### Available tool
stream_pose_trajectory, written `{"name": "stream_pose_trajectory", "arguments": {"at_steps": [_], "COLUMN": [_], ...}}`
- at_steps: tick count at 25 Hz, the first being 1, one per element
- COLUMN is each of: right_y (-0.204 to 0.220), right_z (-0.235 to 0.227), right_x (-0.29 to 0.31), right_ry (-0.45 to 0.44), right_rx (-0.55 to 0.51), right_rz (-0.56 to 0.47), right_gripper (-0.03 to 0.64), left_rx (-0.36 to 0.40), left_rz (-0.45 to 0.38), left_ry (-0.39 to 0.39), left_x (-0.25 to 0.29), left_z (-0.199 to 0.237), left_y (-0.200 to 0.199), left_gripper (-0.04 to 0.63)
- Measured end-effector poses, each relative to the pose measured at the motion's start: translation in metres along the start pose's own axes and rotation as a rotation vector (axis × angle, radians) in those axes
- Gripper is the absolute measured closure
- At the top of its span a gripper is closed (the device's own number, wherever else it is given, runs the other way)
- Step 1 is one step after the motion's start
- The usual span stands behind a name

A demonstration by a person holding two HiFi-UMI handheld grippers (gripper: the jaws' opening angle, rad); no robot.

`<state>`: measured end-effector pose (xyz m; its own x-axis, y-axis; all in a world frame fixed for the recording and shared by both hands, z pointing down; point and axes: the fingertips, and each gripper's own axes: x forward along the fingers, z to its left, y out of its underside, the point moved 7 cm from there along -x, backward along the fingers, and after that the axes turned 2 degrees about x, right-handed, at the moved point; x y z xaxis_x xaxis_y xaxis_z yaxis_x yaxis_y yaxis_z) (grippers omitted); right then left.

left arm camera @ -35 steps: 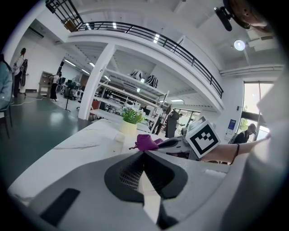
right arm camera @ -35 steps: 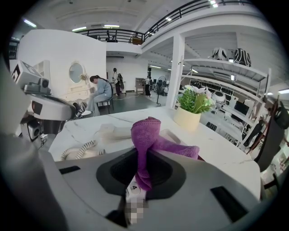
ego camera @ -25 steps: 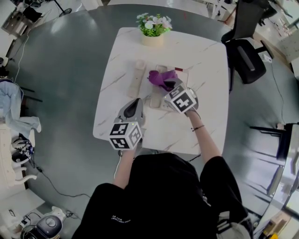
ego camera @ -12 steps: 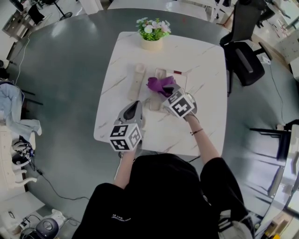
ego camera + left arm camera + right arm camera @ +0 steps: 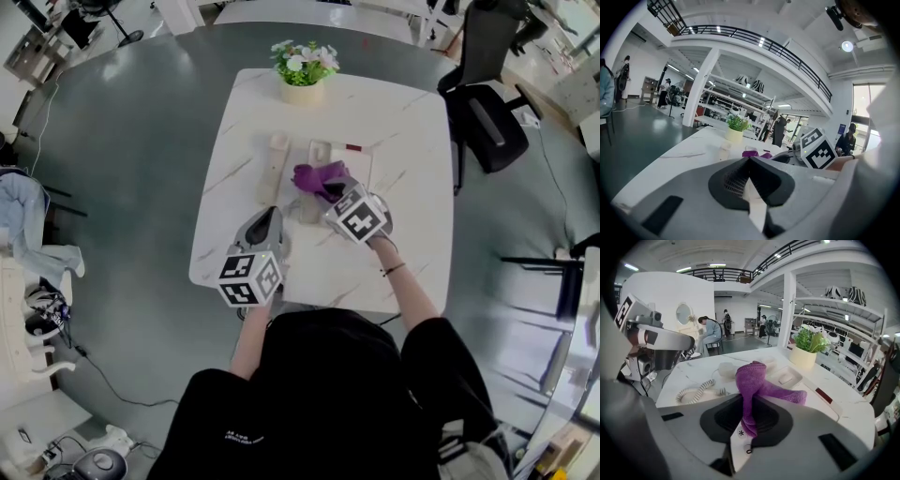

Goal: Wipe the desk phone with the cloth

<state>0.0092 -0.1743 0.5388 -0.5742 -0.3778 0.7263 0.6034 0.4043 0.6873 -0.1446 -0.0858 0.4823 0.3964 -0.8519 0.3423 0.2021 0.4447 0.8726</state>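
The white desk phone base (image 5: 342, 157) lies mid-table, its handset (image 5: 274, 167) off to the left and joined by a coiled cord (image 5: 695, 393). My right gripper (image 5: 336, 195) is shut on a purple cloth (image 5: 317, 176) that drapes over the base's near left part. In the right gripper view the cloth (image 5: 754, 380) rises from between the jaws, with the phone base (image 5: 787, 377) and handset (image 5: 726, 368) beyond. My left gripper (image 5: 266, 225) hovers at the table's near left, shut and empty, pointing at the handset (image 5: 724, 150) and cloth (image 5: 751, 153).
A flower pot (image 5: 302, 73) stands at the far edge of the white marble table (image 5: 412, 131). A black office chair (image 5: 487, 103) is at the right, and dark grey floor surrounds the table. Clutter and cables lie on the floor at far left (image 5: 37, 281).
My right gripper has drawn the cloth a little toward me across the phone base. The left gripper has hardly moved.
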Motion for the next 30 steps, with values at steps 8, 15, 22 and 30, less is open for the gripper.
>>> {"name": "stream_pose_trajectory", "arguments": {"at_steps": [8,15,22,30], "right_y": [0.006,0.01,0.012,0.015], "right_z": [0.008,0.015,0.02,0.024], "right_x": [-0.002,-0.002,-0.005,-0.004], "right_ry": [-0.016,-0.029,-0.035,-0.056], "right_rx": [-0.007,-0.007,-0.012,-0.015], "right_rz": [0.011,0.021,0.033,0.033], "right_gripper": [0.58,0.58,0.58,0.58], "left_rx": [0.004,0.009,0.009,0.008], "left_rz": [0.005,0.008,0.009,0.008], "left_ry": [0.004,0.007,0.005,0.002], "left_x": [-0.001,-0.003,-0.006,-0.005], "left_z": [-0.003,-0.004,-0.005,-0.005], "left_y": [0.002,0.004,0.003,0.004], "left_gripper": [0.597,0.597,0.597,0.597]}}
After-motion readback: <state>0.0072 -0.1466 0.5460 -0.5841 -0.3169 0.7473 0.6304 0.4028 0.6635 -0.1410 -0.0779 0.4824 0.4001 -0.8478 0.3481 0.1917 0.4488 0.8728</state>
